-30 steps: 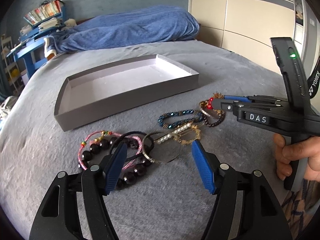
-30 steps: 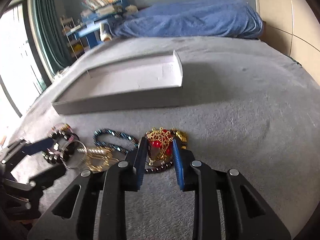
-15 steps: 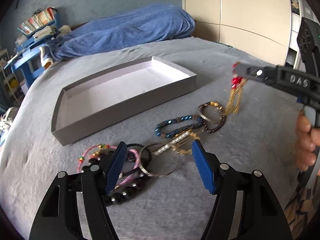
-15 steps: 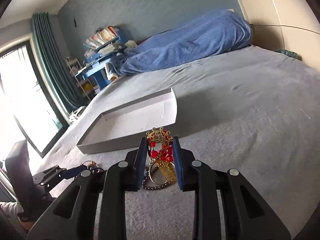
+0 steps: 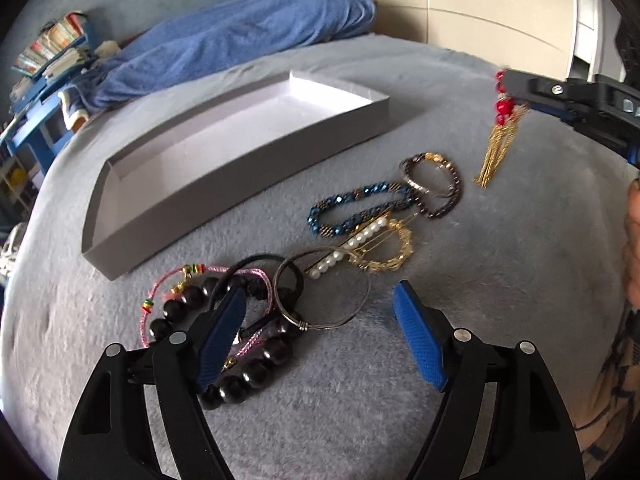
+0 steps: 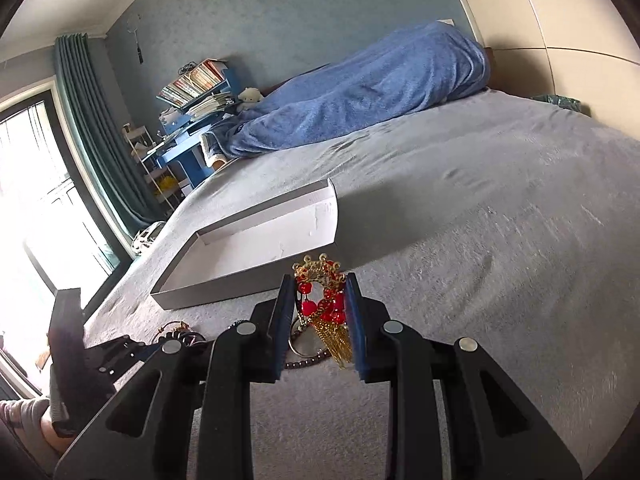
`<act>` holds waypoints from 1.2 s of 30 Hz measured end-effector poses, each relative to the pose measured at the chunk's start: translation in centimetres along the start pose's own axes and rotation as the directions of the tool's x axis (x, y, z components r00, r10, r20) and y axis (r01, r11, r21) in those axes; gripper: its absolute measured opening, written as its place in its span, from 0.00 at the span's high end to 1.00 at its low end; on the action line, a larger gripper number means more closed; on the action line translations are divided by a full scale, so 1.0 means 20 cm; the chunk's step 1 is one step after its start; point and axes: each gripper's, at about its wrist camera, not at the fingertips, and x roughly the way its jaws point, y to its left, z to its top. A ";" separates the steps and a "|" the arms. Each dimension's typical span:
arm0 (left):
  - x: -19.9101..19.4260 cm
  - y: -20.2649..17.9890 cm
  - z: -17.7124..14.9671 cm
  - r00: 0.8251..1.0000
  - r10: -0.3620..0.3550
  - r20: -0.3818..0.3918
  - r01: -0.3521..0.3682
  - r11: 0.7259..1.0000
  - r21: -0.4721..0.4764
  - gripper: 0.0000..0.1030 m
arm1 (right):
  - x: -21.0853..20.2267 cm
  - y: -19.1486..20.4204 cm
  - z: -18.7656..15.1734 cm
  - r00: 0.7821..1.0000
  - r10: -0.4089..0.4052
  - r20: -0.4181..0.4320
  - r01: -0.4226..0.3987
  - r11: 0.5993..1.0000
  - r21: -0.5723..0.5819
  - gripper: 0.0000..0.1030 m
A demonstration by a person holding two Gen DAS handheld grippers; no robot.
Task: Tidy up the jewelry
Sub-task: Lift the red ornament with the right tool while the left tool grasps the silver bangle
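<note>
Lying across the grey bed [image 5: 500, 320], the shallow grey box [image 5: 248, 184] sat empty, its long axis running from your near left toward the far right, well apart from both claws. In the right wrist view the box's near long wall stood just beyond the right claw [image 6: 318, 312], ahead and a little to the left. That put your right hand nearer the box than your left. The coming move looked to turn on that: carry forward and slightly left over the wall, then let go.

Between box and left claw [image 5: 316, 344] the loose jewelry lay on the bed: black bead bracelet [image 5: 256, 364], thin wire hoop [image 5: 324, 292], blue beaded bracelet [image 5: 360, 212], pearl hair clip [image 5: 352, 246], dark chain bracelet [image 5: 434, 186].

Your right claw was raised off the bed, pointing gently downward, pinching the red and gold tassel ornament [image 6: 324, 304] at its beaded top. The gold tassel hung free below the pads.

Your left claw tilted steeply down over the near end of the pile, jaws spread and opening. The wire hoop lay between them, unpressed; the left finger [image 5: 222, 336] overlapped the black beads, contact unclear.
</note>
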 end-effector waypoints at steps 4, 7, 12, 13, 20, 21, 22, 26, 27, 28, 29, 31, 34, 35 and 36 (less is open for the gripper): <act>0.02 0.02 0.00 1.000 -0.009 -0.021 0.009 1.000 -0.022 0.44 | 0.01 0.00 0.00 1.000 0.003 -0.003 -0.003 1.000 0.000 0.76; 0.00 0.06 0.00 0.999 -0.031 -0.008 0.031 0.998 -0.062 0.54 | 0.01 0.01 0.00 1.000 0.004 -0.004 -0.004 1.000 0.001 0.76; -0.05 0.12 -0.02 0.996 -0.080 0.042 0.085 0.989 -0.125 0.68 | 0.02 0.02 -0.01 1.000 0.009 -0.007 -0.009 1.000 -0.011 0.76; -0.07 0.12 -0.03 0.995 -0.087 0.056 0.093 0.987 -0.131 0.68 | 0.02 0.03 -0.01 1.000 0.010 -0.008 -0.010 1.000 -0.012 0.76; -0.07 0.15 -0.03 0.997 -0.058 0.049 0.066 0.983 -0.172 0.43 | 0.03 0.04 -0.02 1.000 0.006 -0.016 -0.007 1.000 -0.022 0.76; -0.07 0.15 -0.03 0.997 -0.050 0.055 0.059 0.983 -0.174 0.42 | 0.03 0.04 -0.02 1.000 0.006 -0.018 -0.006 1.000 -0.023 0.76; -0.07 0.16 -0.03 0.997 -0.053 0.054 0.061 0.983 -0.173 0.42 | 0.03 0.04 -0.02 1.000 0.005 -0.019 -0.005 1.000 -0.023 0.76; -0.05 0.14 0.00 0.998 -0.033 0.051 0.039 0.990 -0.138 0.42 | 0.05 0.03 -0.01 1.000 0.000 -0.025 -0.001 1.000 -0.013 0.75; -0.05 0.14 0.01 0.999 -0.020 0.048 0.026 0.992 -0.126 0.42 | 0.05 0.03 -0.01 1.000 0.002 -0.025 -0.002 1.000 -0.013 0.75; -0.04 0.13 0.01 0.999 -0.015 0.045 0.020 0.993 -0.116 0.42 | 0.05 0.03 -0.02 1.000 0.003 -0.024 -0.004 1.000 -0.014 0.76; -0.03 0.12 0.02 0.999 -0.007 0.040 0.011 0.995 -0.103 0.42 | 0.05 0.04 -0.02 1.000 0.004 -0.025 -0.004 1.000 -0.015 0.75; -0.01 0.11 0.03 1.000 0.004 0.026 -0.002 0.997 -0.082 0.38 | 0.05 0.04 -0.02 1.000 0.005 -0.026 -0.005 1.000 -0.014 0.75; 0.02 0.10 0.04 1.000 0.021 0.005 -0.021 0.999 -0.050 0.36 | 0.05 0.04 -0.02 1.000 0.006 -0.025 -0.006 1.000 -0.014 0.75; 0.02 0.10 0.04 1.000 0.021 0.003 -0.021 0.999 -0.049 0.36 | 0.05 0.04 -0.02 1.000 0.006 -0.024 -0.006 1.000 -0.016 0.75; 0.02 0.10 0.04 1.000 0.020 0.004 -0.020 0.999 -0.051 0.39 | 0.05 0.03 -0.02 1.000 0.005 -0.024 -0.006 1.000 -0.015 0.75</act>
